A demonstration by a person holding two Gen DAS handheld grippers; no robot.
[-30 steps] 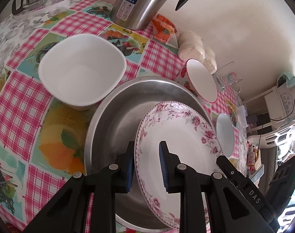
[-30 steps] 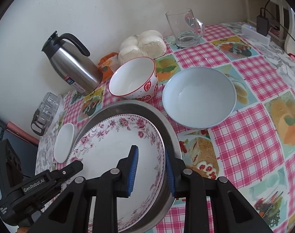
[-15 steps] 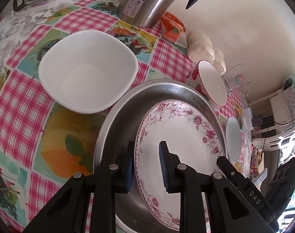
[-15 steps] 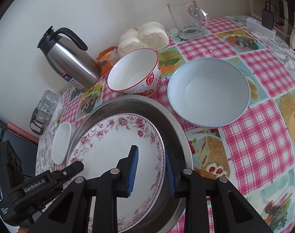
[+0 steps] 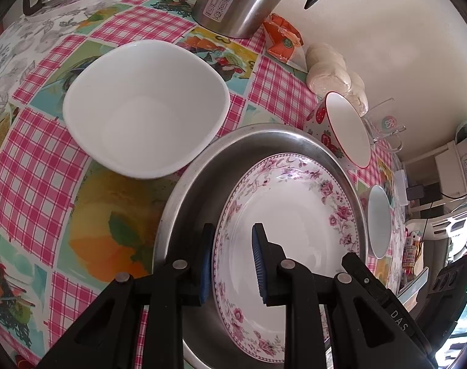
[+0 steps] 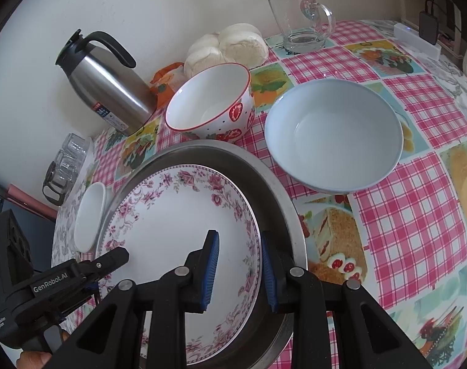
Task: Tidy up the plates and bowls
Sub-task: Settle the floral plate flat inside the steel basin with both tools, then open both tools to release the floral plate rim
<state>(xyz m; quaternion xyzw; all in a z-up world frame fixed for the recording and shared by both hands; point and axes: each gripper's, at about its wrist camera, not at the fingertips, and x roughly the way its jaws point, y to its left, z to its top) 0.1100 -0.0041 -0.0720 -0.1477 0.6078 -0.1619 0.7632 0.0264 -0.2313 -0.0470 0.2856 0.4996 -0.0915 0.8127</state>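
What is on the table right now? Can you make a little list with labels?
big pan: steel pan on the checked cloth
in the pan: flowery plate
left tool: closed on the plate's left rim
right tool: closed on the plate's right rim
bowls beside the pan: square white bowl, strawberry bowl, pale blue bowl
by the wall: steel flask, buns, glass mug
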